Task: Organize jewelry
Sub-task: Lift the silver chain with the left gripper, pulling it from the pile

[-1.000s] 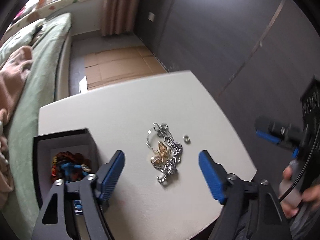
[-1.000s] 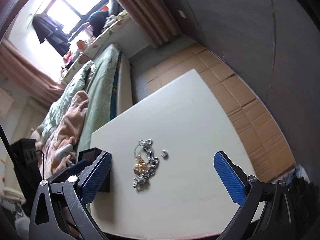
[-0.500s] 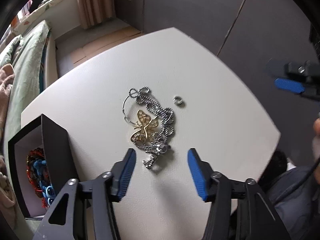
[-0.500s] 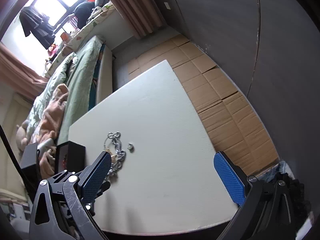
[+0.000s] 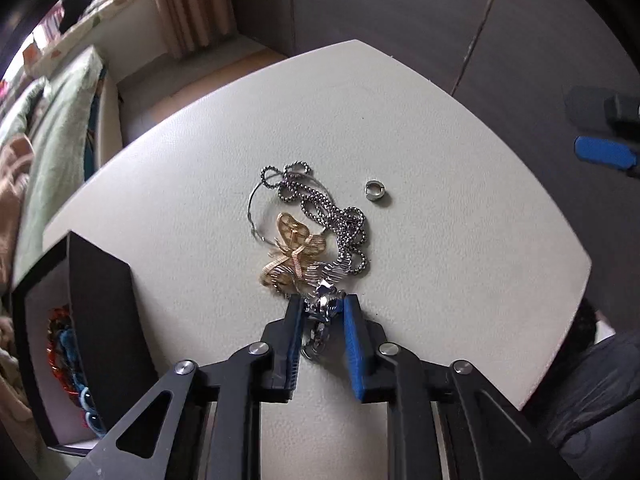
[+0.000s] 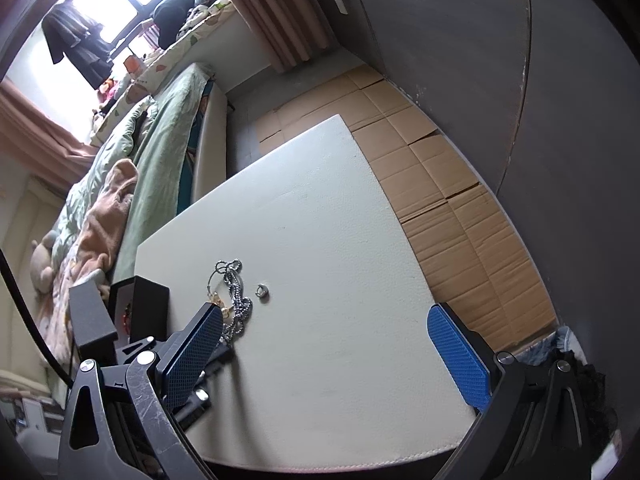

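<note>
A heap of jewelry lies on the white table (image 5: 440, 128): a silver bead chain (image 5: 320, 208), a gold butterfly piece (image 5: 294, 254) and a silver pendant (image 5: 323, 302). My left gripper (image 5: 320, 308) is down on the table, shut on the silver pendant at the near end of the heap. A small silver ring (image 5: 375, 191) lies apart to the right. The heap (image 6: 234, 300) and the ring (image 6: 262, 291) also show in the right wrist view. My right gripper (image 6: 324, 344) is open and empty above the table's near right part.
A black jewelry box (image 5: 96, 320) stands open at the table's left, holding red and blue beaded pieces (image 5: 68, 360); it also shows in the right wrist view (image 6: 140, 304). A bed (image 6: 152, 152) lies beyond the table's left. Cardboard (image 6: 448, 184) covers the floor.
My left gripper has come down and forward to the heap and closed from wide open onto the pendant. The right gripper has stayed open and shifted slightly.
</note>
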A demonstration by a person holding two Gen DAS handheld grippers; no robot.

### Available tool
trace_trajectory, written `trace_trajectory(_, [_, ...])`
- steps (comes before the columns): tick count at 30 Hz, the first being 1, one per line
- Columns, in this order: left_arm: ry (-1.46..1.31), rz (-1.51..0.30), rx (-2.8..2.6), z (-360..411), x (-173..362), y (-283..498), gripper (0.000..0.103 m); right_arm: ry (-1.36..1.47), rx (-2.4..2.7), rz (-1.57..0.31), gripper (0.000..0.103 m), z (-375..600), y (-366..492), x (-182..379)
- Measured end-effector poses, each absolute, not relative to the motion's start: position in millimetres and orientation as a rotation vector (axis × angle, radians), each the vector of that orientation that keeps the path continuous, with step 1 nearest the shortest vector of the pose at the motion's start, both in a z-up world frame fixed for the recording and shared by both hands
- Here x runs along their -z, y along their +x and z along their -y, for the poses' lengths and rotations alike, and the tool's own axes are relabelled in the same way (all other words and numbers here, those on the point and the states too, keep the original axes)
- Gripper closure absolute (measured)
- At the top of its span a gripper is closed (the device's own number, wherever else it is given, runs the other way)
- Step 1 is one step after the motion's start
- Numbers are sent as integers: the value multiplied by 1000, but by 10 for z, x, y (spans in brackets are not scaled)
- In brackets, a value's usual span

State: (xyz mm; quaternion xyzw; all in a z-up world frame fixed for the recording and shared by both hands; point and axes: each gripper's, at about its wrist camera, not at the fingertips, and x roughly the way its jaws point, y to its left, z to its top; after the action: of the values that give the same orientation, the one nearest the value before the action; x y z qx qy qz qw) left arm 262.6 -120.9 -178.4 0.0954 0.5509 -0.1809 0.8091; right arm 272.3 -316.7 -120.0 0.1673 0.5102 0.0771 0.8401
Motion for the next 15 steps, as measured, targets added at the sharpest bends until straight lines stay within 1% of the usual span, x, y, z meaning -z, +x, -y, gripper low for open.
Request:
trace_trajectory(5, [121,-1171,404,1101,1683,2653,82,315,-178,-1078,0,3073,2721,1201])
trace_trajectory(9, [-4,-1105,426,929,1391,2643,83,299,-166,-1077,0,3065,2731,1218])
trace_trajectory(15, [-83,-1024,461,852,1002,2711,83,313,-149,-1112,0,3077,2804,1325])
